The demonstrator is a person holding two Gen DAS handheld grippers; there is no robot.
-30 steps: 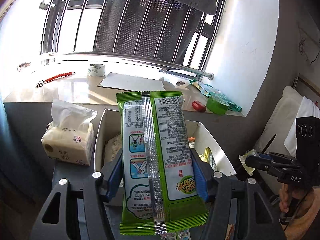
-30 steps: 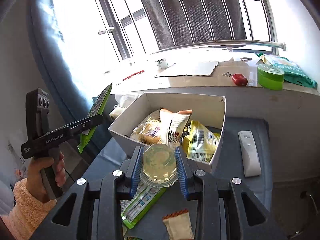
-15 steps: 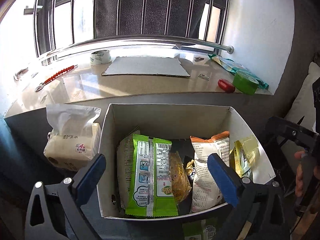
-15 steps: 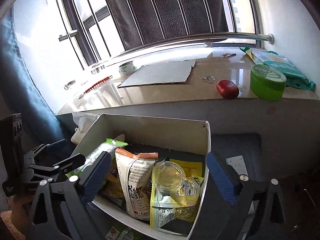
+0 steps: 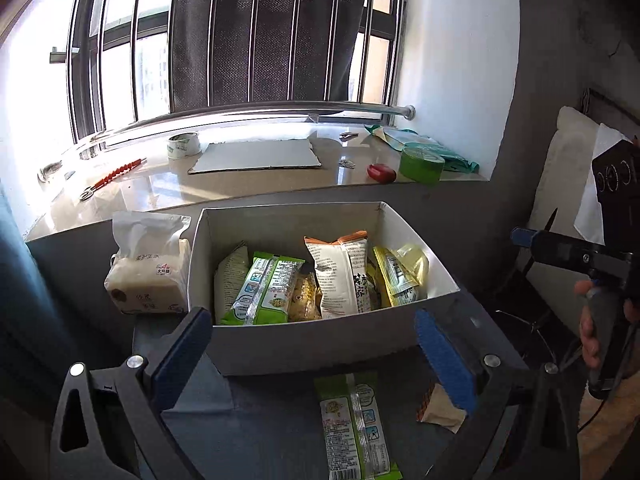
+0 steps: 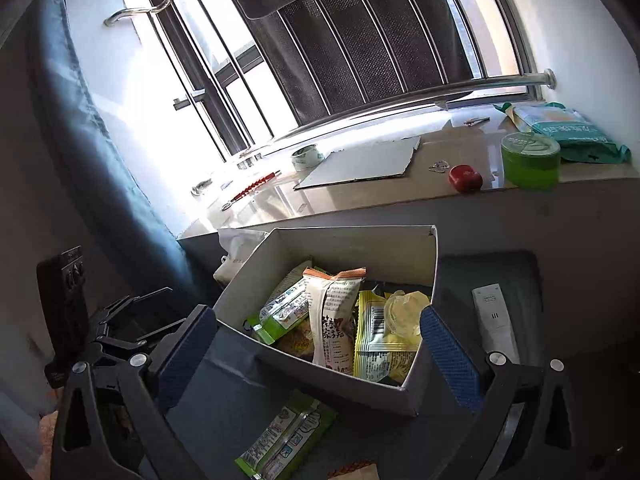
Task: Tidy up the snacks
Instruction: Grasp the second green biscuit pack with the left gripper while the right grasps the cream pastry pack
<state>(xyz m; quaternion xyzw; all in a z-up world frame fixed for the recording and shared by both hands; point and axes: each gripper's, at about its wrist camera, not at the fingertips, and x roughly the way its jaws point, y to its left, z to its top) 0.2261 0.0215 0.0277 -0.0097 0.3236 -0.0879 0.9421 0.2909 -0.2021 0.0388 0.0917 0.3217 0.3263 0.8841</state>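
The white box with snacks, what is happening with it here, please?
A person with a handheld gripper in each hand is sorting snacks into the white box. Both the left gripper and the right gripper are open and hold nothing. Several packets already stand in the box. A green packet and a small brown packet lie on the dark table in front of it.

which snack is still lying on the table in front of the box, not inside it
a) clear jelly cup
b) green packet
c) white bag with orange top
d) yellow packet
b: a green packet lies flat on the table in front of the white box, while the yellow packet, the white bag with orange top and the clear jelly cup sit inside it.
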